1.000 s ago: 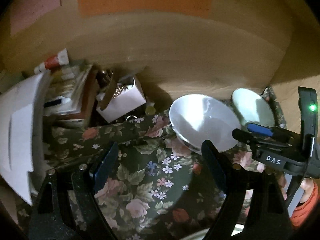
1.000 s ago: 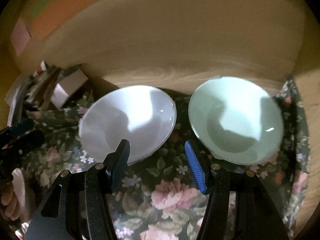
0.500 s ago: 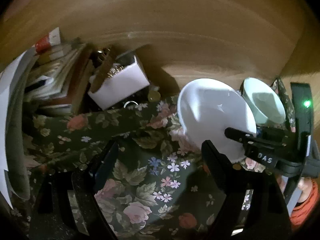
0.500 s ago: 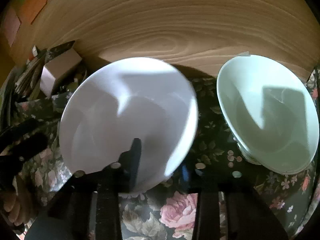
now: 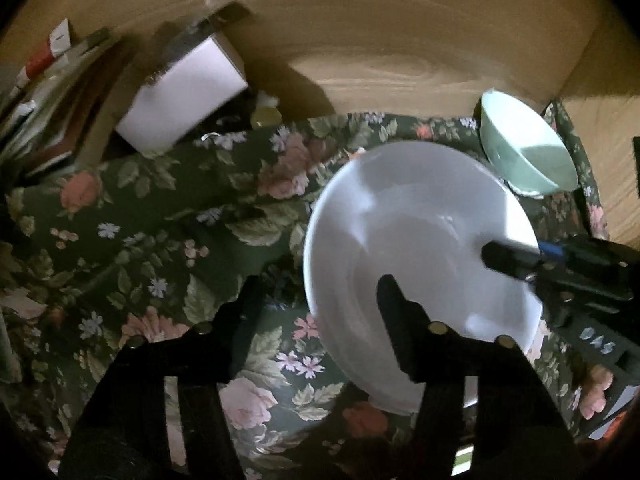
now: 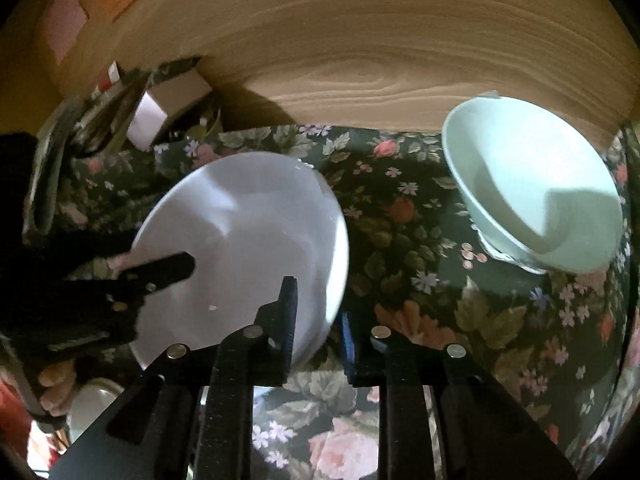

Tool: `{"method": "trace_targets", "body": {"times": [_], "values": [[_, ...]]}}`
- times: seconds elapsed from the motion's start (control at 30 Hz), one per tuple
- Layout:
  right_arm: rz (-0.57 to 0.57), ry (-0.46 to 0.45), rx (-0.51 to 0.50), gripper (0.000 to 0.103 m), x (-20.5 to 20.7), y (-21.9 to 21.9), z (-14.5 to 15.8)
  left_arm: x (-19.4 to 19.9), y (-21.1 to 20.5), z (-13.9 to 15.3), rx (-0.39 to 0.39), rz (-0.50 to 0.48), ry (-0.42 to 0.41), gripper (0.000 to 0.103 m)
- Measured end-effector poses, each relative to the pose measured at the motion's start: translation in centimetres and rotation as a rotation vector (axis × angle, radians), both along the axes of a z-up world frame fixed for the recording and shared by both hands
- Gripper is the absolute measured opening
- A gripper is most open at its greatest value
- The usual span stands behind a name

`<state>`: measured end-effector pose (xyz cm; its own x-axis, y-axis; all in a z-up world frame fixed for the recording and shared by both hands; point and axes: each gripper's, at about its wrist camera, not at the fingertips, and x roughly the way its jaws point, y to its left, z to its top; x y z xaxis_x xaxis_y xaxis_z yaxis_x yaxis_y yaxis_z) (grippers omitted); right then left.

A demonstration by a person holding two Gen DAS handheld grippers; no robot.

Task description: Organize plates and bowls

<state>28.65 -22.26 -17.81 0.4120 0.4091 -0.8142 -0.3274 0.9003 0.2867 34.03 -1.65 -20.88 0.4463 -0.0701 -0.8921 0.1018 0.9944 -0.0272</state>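
A white bowl (image 5: 420, 248) sits tilted on the floral cloth (image 5: 140, 220). My right gripper (image 6: 318, 304) is shut on its rim: one finger lies inside the white bowl (image 6: 248, 240) and the blue pad sits outside. My left gripper (image 5: 320, 286) straddles the opposite rim with its jaws closing. Its right finger is inside the bowl, and its left finger stands clear of the outer wall. A pale green bowl (image 6: 532, 184) rests apart at the back right, by the wooden wall. In the left wrist view the right gripper (image 5: 520, 260) reaches in from the right.
A white box (image 5: 184, 100) and a leaning stack of books and papers (image 5: 52, 92) crowd the back left corner. A wooden wall (image 5: 400, 40) bounds the back. A person's fingers (image 5: 596, 392) show at the right edge.
My right gripper moved in and shut on the white bowl's rim, and the bowl now sits tilted. My left gripper came down over the bowl's other side and its jaws narrowed.
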Motion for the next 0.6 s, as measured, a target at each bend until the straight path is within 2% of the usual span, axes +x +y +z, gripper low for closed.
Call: {"method": "trace_targets", "body": {"times": [0.07,0.2,0.27,0.4,0.5,0.6], "values": [[-0.010,-0.002,0.002,0.021,-0.3,-0.3,0.5,-0.3,-0.1,-0.3,0.004,-0.004,0.002,0.051],[-0.013,0.020,0.024,0.021,0.2,-1.3,0.0,-0.1,-0.6,-1.3,-0.003,-0.016,0.027,0.034],[-0.004,0.022,0.030,0.021,0.2,-1.1,-0.2,-0.1,-1.0,-1.7,0.002,-0.018,0.024,0.032],[0.020,0.025,0.024,0.020,1.5,0.7,-0.7,0.0,-1.9,-2.1,0.002,-0.043,0.022,0.021],[0.018,-0.002,-0.013,0.020,1.8,1.6,-0.7,-0.4,-2.5,-2.0,0.035,-0.057,0.010,0.020],[0.010,-0.004,-0.002,0.020,1.7,1.6,-0.6,-0.5,-2.8,-1.9,0.036,-0.058,0.002,0.020]]}}
